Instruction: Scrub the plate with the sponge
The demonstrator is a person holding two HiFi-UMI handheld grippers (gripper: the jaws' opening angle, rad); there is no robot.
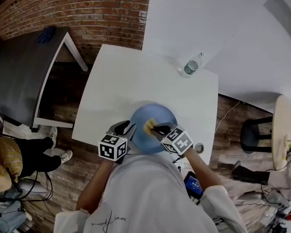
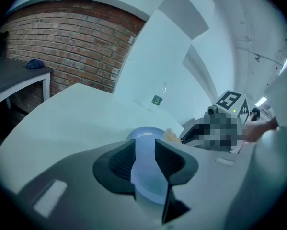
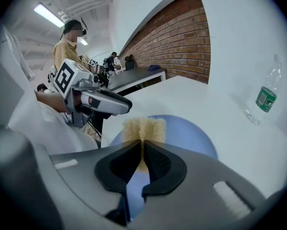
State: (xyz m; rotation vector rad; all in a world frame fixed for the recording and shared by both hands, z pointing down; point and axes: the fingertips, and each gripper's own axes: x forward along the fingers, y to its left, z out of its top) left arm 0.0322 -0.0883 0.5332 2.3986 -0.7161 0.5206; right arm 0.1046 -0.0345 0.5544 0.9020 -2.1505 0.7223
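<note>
A blue plate (image 1: pixel 152 115) lies on the white table (image 1: pixel 126 81) near its front edge. My right gripper (image 1: pixel 157 128) is shut on a yellow sponge (image 1: pixel 148 126) and holds it over the plate's near side. In the right gripper view the sponge (image 3: pixel 144 128) sticks out past the pinched jaws (image 3: pixel 142 150), with the plate (image 3: pixel 191 138) beneath it. My left gripper (image 1: pixel 127 129) is at the plate's left rim. In the left gripper view its jaws (image 2: pixel 145 150) stand apart, the plate (image 2: pixel 144 138) shows in the gap, and the pads do not press on it.
A clear water bottle (image 1: pixel 192 65) with a green label stands at the table's far right corner. A dark grey table (image 1: pixel 24 81) stands to the left by a brick wall. Another person (image 3: pixel 69 44) stands beyond the left gripper. A round stool (image 1: pixel 283 130) is at the right.
</note>
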